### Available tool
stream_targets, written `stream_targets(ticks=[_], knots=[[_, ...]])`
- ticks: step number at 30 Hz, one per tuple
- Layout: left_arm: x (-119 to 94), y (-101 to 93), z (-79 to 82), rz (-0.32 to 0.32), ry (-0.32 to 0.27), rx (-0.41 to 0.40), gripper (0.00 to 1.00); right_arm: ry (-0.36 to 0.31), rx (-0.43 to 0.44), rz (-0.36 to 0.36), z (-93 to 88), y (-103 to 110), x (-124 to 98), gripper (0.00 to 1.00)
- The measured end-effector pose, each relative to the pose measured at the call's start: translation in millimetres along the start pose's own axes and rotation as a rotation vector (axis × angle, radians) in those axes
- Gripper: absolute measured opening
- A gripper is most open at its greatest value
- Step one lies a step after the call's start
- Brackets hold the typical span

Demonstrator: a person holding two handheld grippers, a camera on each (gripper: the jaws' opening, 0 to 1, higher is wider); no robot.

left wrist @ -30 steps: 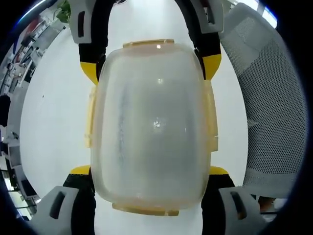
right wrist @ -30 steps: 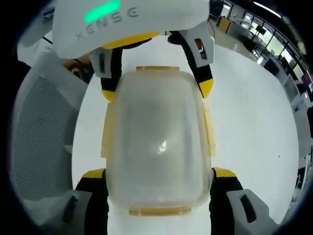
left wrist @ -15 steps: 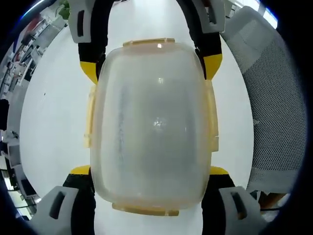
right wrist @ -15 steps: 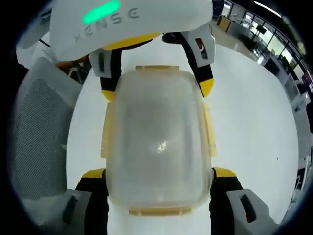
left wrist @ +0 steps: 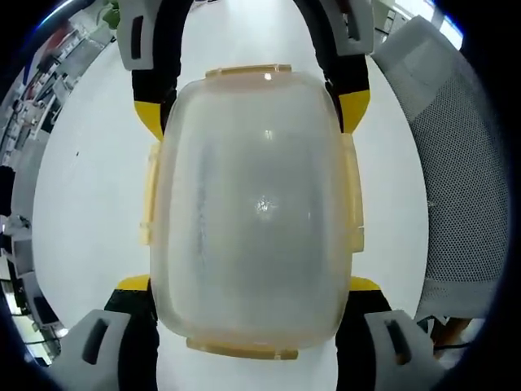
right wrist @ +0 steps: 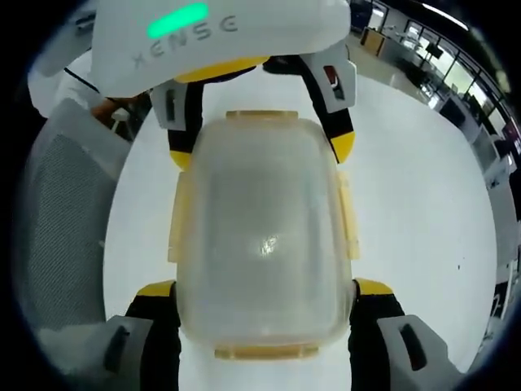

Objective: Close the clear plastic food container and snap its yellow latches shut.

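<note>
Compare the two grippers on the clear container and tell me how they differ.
The left gripper straddles one short end of the container; the right gripper straddles the opposite end, facing it. In the right gripper view, the left gripper's white housing carries a lit green bar; the right gripper, seen in the left gripper view, presents black arms. Shared: both have yellow-tipped jaws set against the container's long sides, above the white table.

Clear container clamped between both hand-held grippers, yellow latches, mesh chair
</note>
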State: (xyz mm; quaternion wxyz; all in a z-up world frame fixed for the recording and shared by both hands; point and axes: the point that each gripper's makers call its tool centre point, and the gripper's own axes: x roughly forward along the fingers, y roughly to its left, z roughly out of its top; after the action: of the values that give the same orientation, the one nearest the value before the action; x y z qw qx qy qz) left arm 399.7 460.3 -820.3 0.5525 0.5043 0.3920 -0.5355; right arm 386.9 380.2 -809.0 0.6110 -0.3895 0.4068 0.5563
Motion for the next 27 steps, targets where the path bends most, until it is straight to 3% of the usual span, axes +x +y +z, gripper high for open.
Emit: stream_targets(ticks=[27], knots=[[3.7, 34.4, -4.3, 0.002, -0.003, -0.01, 0.92, -0.006, -0.004, -0.001, 3.9, -34.4, 0.6, 0.86]])
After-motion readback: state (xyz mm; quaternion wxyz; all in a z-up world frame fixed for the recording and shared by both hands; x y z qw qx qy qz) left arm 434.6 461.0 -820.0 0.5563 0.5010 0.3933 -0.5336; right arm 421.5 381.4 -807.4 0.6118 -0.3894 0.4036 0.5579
